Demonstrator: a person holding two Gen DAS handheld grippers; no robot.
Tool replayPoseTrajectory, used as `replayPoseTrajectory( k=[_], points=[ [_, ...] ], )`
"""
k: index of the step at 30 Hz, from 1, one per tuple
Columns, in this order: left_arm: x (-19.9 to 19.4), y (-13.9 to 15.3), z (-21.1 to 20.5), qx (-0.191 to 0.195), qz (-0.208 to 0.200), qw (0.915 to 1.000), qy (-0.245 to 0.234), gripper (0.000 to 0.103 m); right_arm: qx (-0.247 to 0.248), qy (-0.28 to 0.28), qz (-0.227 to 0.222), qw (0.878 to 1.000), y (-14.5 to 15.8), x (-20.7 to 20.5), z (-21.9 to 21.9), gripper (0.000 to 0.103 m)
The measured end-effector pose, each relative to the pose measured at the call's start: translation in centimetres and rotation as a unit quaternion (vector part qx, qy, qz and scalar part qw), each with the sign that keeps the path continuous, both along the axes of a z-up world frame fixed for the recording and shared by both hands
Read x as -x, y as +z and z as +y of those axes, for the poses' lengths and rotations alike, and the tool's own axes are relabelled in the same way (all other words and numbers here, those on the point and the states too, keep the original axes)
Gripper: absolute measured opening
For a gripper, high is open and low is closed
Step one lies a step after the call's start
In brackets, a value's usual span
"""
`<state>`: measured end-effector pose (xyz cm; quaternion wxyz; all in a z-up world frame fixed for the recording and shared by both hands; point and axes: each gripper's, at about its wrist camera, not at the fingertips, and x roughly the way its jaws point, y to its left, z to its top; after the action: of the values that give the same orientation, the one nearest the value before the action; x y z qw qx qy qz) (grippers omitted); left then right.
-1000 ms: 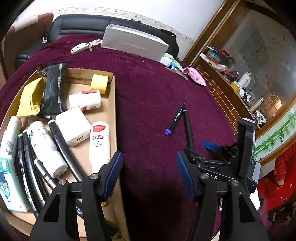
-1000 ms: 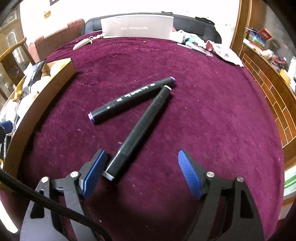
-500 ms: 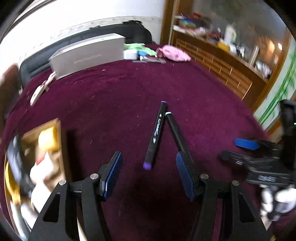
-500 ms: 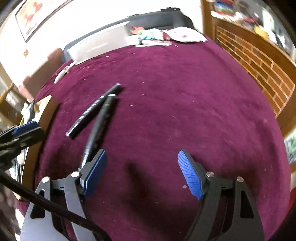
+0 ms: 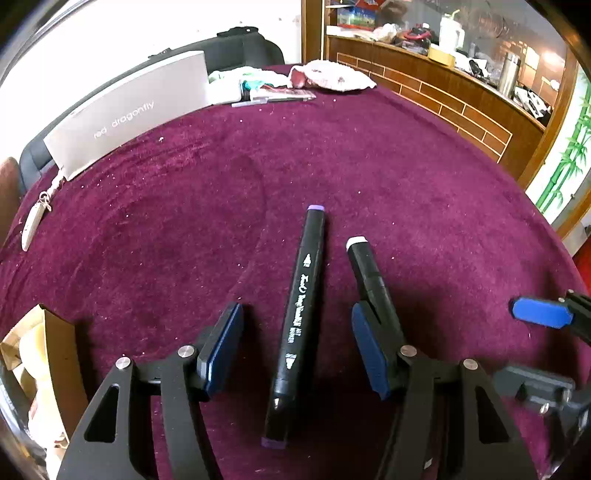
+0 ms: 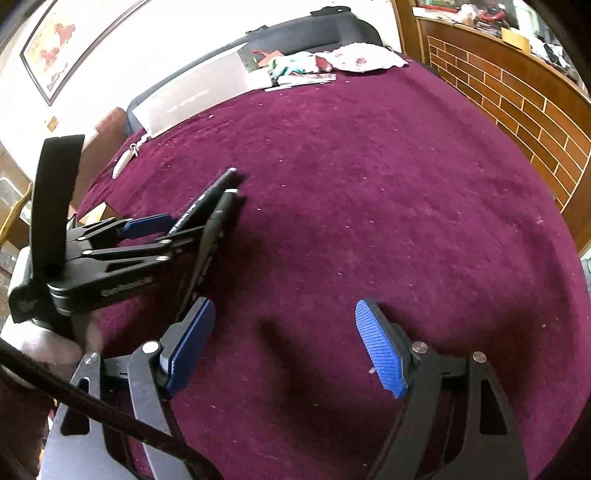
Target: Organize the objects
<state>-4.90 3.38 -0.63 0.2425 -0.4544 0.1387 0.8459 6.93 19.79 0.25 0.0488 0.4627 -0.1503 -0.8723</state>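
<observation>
Markers (image 5: 301,325) lie between spread left fingers (image 5: 221,345); right fingers (image 6: 380,350), also spread, straddle bare cloth.

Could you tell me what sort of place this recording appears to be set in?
Probably a home living or dining room: a round table under a maroon cloth, a dark sofa behind it, and a cluttered wood sideboard.
</observation>
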Motion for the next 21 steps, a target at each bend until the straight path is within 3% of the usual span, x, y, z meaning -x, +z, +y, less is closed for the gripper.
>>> replayPoseTrajectory(
  k=[1, 2, 4, 11, 18, 21],
  points=[
    [-0.1, 0.1, 0.0, 0.0, 0.001, 1.0, 0.0, 0.048, 0.0, 0.002, -0.001, 1.0, 0.0, 0.1, -0.3, 0.079],
    [-0.4, 0.2, 0.0, -0.003, -0.001, 1.0, -0.005, 0.032, -0.001, 0.004, -0.002, 1.0, 0.0, 0.3, -0.5, 0.079],
    [-0.7, 0.5, -0.2, -0.014, -0.016, 0.9996, -0.017, 0.012, -0.005, 0.006, -0.004, 1.0, 0.2, 0.4, -0.9, 0.079],
    [-1.7, 1.3, -4.4, -0.077, -0.054, 0.9951, 0.033, 0.011, -0.019, 0.016, -0.009, 1.0, 0.3, 1.4, -2.4, 0.079],
    [-5.4, 4.4, -9.2, -0.157, -0.028, 0.9855, 0.058, 0.011, -0.041, 0.046, -0.019, 0.998, -0.1, 4.1, -6.7, 0.079],
    [-6.6, 5.4, -10.1, -0.164, -0.008, 0.9847, 0.059, 0.011, -0.094, 0.047, -0.018, 0.994, -0.5, 5.1, -9.0, 0.078]
  ],
)
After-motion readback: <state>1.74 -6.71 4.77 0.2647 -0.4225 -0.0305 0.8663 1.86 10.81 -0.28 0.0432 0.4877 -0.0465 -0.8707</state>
